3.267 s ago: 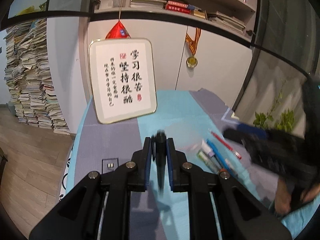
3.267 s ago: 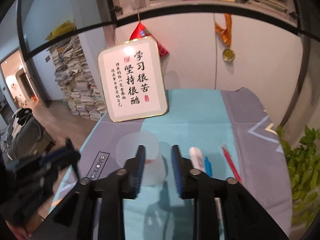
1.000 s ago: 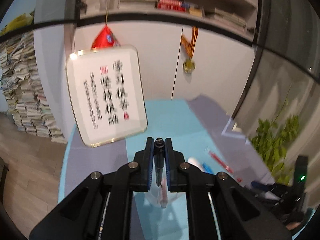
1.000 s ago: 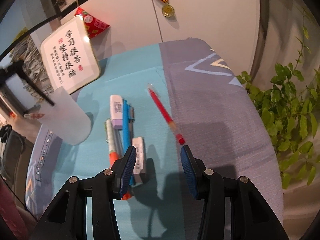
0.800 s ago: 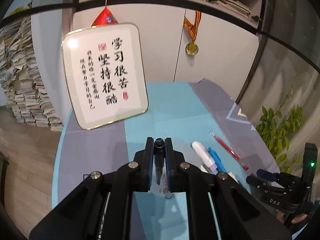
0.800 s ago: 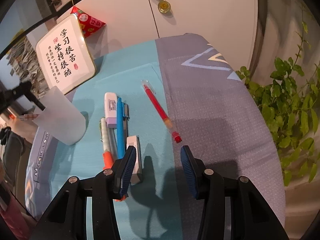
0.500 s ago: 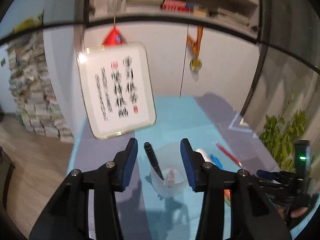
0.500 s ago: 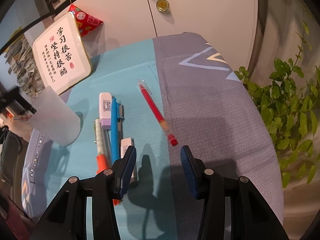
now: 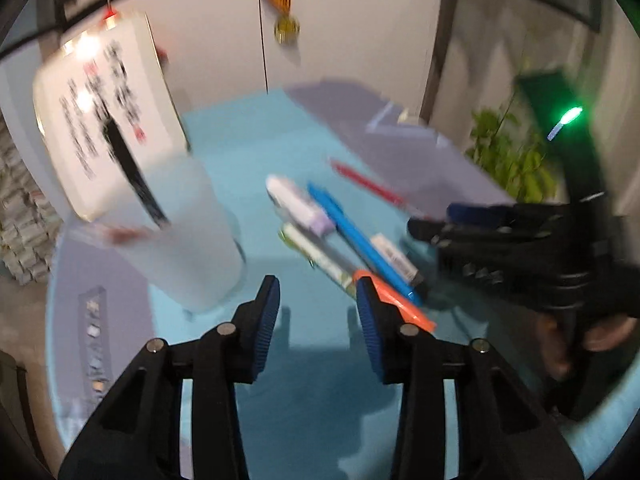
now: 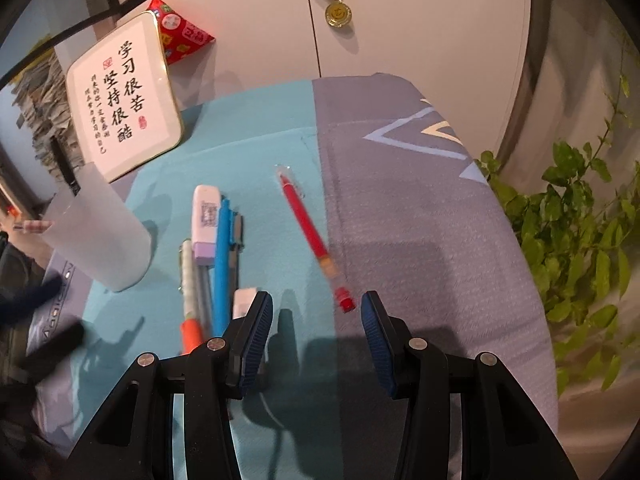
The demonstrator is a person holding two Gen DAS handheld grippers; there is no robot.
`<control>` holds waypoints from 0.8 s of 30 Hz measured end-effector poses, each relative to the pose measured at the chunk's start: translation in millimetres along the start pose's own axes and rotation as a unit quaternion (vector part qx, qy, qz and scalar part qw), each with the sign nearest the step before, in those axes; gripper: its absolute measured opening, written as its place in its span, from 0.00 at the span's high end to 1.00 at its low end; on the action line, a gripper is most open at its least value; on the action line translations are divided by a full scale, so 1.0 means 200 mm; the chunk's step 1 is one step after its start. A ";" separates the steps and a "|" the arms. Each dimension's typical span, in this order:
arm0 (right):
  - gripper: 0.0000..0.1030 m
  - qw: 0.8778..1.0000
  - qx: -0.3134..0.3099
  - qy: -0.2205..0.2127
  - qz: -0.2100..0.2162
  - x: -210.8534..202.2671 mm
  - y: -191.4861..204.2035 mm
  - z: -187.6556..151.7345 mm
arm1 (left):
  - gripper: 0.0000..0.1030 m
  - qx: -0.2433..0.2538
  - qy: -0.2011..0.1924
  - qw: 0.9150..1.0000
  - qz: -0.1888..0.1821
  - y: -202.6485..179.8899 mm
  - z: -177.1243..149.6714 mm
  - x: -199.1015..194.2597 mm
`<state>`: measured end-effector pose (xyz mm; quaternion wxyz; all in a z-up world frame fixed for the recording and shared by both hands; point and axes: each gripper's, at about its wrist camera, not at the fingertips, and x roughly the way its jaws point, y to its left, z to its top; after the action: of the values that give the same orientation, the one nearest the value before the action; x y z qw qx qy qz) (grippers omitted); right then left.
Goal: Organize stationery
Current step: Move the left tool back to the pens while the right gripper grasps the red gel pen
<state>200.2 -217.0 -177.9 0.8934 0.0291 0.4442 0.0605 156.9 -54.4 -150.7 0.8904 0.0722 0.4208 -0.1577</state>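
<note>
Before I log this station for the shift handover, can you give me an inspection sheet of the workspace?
Surface: teal and grey-purple cloth, flat.
Job's things: frosted plastic cup upright, black pen inside; red pen lying apart; blue pen, white-lilac marker and orange-capped pen side by side.
Clutter: nothing seen.
Grippers: left gripper open, empty; right gripper open, empty.
Cables: nothing seen.
Surroundings: framed calligraphy sign, gold medal, green plant.

A frosted white cup [image 10: 100, 232] holds a black pen [image 10: 64, 170]. A red pen [image 10: 312, 236], a blue pen [image 10: 222, 264], a white-and-lilac marker [image 10: 205, 220] and an orange-capped pen [image 10: 190, 308] are seen on a turquoise and grey cloth [image 10: 420, 216] patterned with pale chevrons.
</note>
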 end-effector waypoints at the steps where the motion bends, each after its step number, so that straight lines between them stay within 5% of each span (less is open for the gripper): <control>1: 0.55 1.000 0.001 0.003 -0.001 0.01 -0.01 0.00 | 0.64 -0.007 0.012 1.000 0.001 0.01 0.00 0.05; 5: 0.55 1.000 0.010 0.011 0.009 0.05 -0.04 0.00 | 0.66 -0.045 0.046 0.998 -0.003 0.05 0.02 0.18; 16: 0.55 1.000 -0.020 -0.004 0.002 0.11 -0.01 0.04 | 0.65 -0.074 0.049 0.996 -0.013 -0.01 0.11 0.23; 18: 0.55 1.000 -0.026 -0.005 -0.001 0.11 -0.01 0.04 | 0.74 -0.073 0.051 0.996 -0.020 -0.01 0.11 0.23; 20: 0.67 0.999 -0.032 -0.007 -0.011 0.11 -0.01 0.03 | 0.82 -0.072 0.054 0.996 -0.023 -0.01 0.10 0.22; 24: 0.84 0.999 -0.028 -0.008 -0.020 0.10 -0.05 0.03 | 0.84 -0.071 0.057 0.996 -0.023 0.02 0.05 0.19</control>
<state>218.5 -223.6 -191.4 0.8984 -0.0043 0.4356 0.0546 188.5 -61.7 -173.7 0.8638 0.0078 0.4827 -0.1439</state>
